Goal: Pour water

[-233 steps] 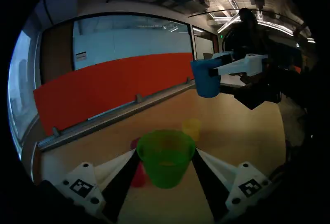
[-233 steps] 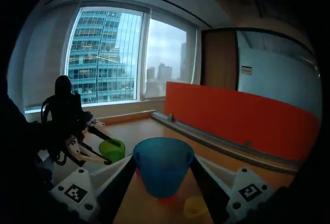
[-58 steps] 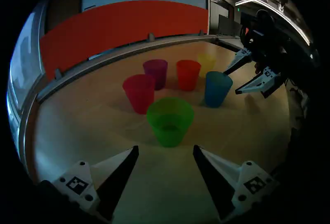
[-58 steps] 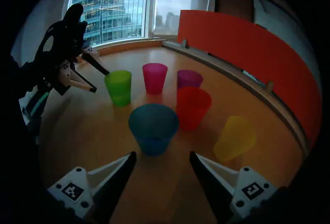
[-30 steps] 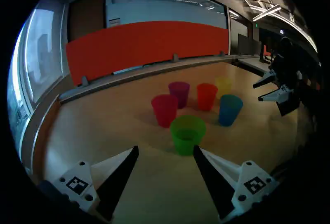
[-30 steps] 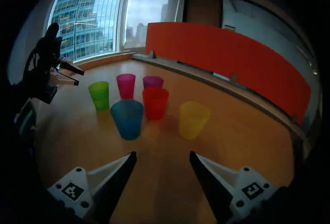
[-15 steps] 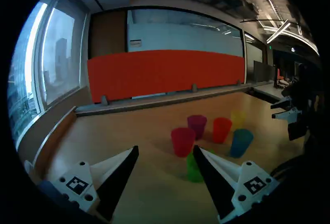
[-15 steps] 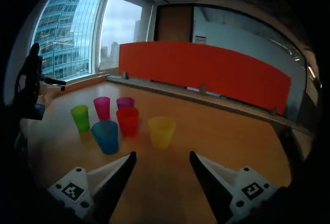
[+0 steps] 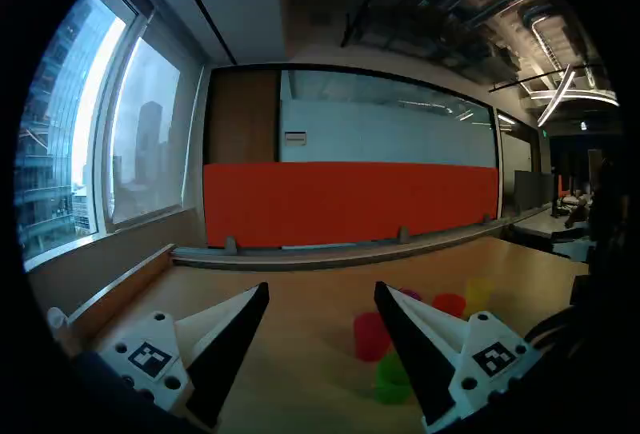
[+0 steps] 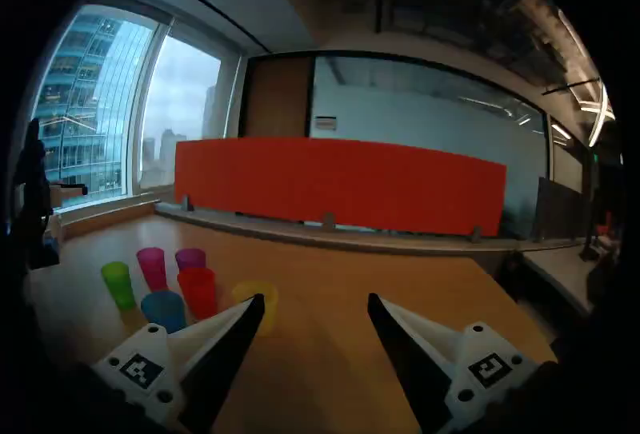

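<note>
blue tapered plastic cup (image 10: 164, 308), just beside the red plastic cup (image 10: 198, 290), looks light, thin-walled, slick: grip mid-wall, gently. left gripper (image 9: 320, 285) and right gripper (image 10: 315, 296) gape, empty.

Noted cups (image 10: 198, 290) grouped on desk (image 10: 344, 322), leftward in right gripper view. Logged partition (image 10: 336, 186) behind them along far desk edge.

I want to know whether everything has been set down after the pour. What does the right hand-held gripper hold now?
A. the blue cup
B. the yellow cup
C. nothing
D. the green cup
C: in the right gripper view the right hand-held gripper has its fingers apart with nothing between them, and the blue cup stands on the table off to the side.
</note>
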`<state>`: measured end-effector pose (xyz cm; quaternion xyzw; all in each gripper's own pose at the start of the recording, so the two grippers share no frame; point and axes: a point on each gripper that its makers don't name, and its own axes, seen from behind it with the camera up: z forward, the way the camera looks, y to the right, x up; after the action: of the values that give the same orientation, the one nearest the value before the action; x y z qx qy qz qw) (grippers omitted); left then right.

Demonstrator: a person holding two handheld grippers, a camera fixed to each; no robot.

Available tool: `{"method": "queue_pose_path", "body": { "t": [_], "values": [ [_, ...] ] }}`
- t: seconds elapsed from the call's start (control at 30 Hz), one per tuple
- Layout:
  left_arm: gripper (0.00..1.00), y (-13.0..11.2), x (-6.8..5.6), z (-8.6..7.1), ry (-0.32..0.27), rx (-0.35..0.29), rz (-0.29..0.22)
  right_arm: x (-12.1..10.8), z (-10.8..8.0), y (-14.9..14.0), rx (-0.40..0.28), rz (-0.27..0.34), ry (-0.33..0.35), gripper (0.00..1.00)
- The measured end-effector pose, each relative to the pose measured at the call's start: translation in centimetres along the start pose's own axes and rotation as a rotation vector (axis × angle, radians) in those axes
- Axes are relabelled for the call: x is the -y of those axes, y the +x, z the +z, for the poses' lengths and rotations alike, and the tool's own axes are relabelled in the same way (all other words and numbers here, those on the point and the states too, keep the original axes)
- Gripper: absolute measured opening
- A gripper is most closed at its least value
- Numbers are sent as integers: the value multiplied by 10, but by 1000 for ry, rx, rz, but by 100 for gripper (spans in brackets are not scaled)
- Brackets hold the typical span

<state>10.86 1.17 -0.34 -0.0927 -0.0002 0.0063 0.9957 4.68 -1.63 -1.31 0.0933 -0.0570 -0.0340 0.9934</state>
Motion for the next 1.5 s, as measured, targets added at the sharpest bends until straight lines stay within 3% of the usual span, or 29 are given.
{"method": "queue_pose_path", "body": {
  "t": [0.3, 0.63, 1.03, 1.5],
  "values": [
    [98, -1, -2, -2, 41, -47, -12, -19, -7, 25, -109, 57, -76, 100],
    [98, -9, -2, -6, 74, -66, -1, -46, -13, 39, -212, 39, -207, 100],
    [98, -23, -4, -3, 72, -59, -7, -51, -16, 38, -216, 57, -250, 100],
    [98, -37, 8, -4, 120, -90, 29, -46, -17, 26, -157, 27, -272, 100]
  ]
}}
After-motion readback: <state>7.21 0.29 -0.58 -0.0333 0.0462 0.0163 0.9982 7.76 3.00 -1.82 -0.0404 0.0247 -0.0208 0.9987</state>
